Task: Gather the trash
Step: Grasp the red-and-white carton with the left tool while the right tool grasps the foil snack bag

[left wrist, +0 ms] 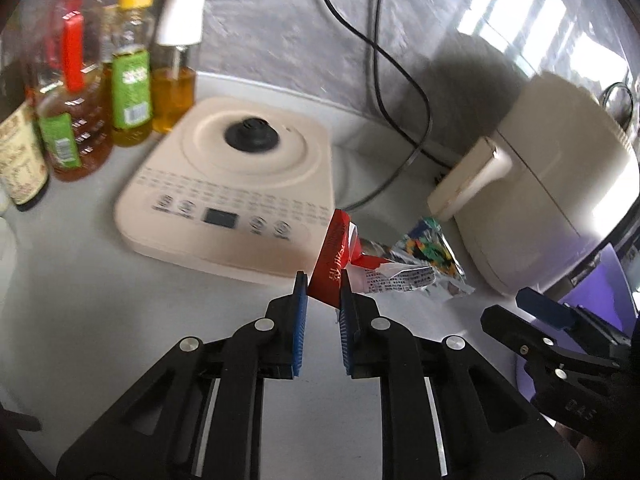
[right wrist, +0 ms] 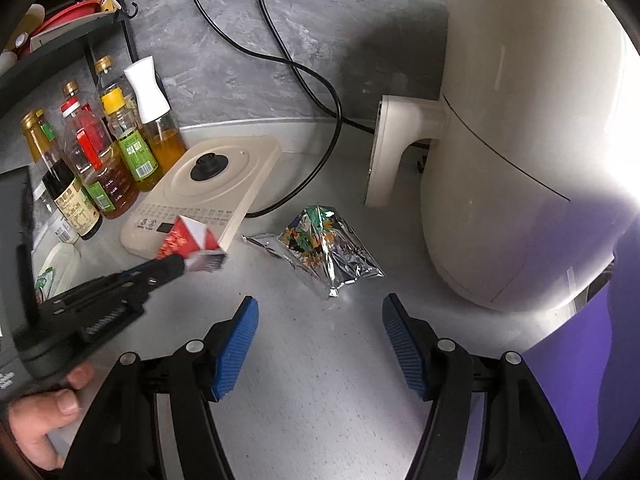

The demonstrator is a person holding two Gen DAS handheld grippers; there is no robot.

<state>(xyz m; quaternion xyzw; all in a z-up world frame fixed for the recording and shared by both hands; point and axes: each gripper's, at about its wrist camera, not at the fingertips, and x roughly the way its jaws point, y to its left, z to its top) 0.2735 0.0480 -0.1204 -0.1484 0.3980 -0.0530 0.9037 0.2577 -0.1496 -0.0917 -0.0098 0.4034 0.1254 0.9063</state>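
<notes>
Between L tongs [left wrist: 324, 286]: red wrapper [left wrist: 334, 256].

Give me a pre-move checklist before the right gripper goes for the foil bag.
1. Left gripper shut on the red wrapper: ok, pads pinch its lower edge.
2. Red wrapper clear of the counter: ok, the right wrist view shows it lifted in front of the cooker base.
3. Right gripper open: ok, jaws stand wide with nothing between them.
4. Foil bag in line with the right gripper: ok, it lies flat just ahead of the fingertips, apart from them.
5. Air fryer clear of the bag: ok, a gap of counter shows between them.
6. Bin for the trash: cannot tell, none in view.
</notes>
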